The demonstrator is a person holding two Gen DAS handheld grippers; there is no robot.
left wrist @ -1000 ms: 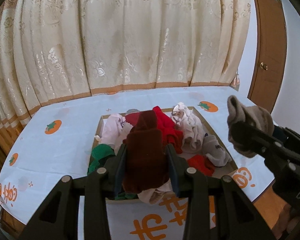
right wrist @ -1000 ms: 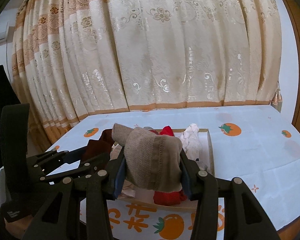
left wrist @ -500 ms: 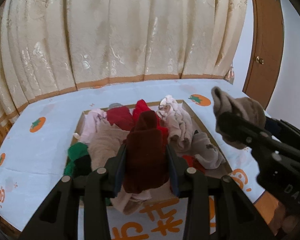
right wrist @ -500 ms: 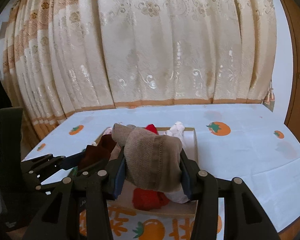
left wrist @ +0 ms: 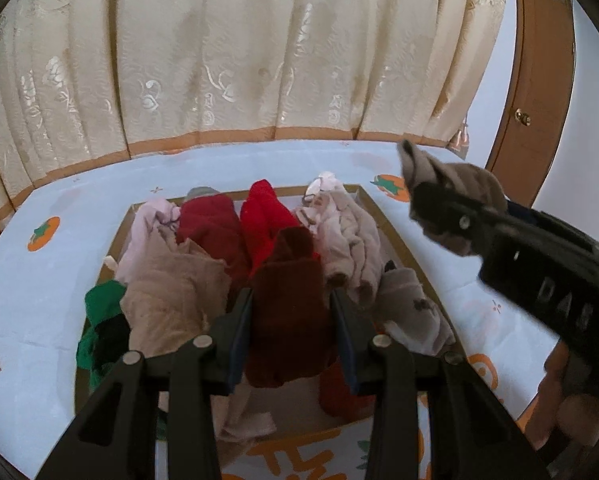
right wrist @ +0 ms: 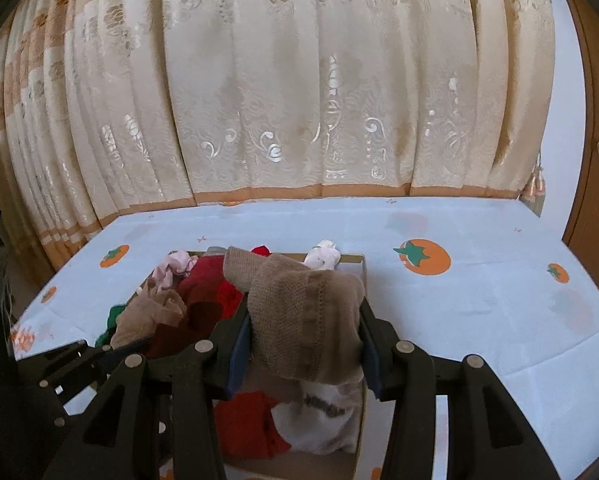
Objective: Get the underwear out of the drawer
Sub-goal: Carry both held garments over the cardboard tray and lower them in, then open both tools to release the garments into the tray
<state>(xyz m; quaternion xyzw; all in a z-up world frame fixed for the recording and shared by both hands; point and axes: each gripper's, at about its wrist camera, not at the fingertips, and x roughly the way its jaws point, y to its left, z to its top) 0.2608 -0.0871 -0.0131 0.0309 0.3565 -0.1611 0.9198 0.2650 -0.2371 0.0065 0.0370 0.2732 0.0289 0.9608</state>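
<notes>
Gripping a dark maroon garment, the left tongs are clamped on it above the open drawer, which sits on the desk full of crumpled underwear. To the right, the right tongs are closed on a tan knitted garment over the drawer's right part.
</notes>
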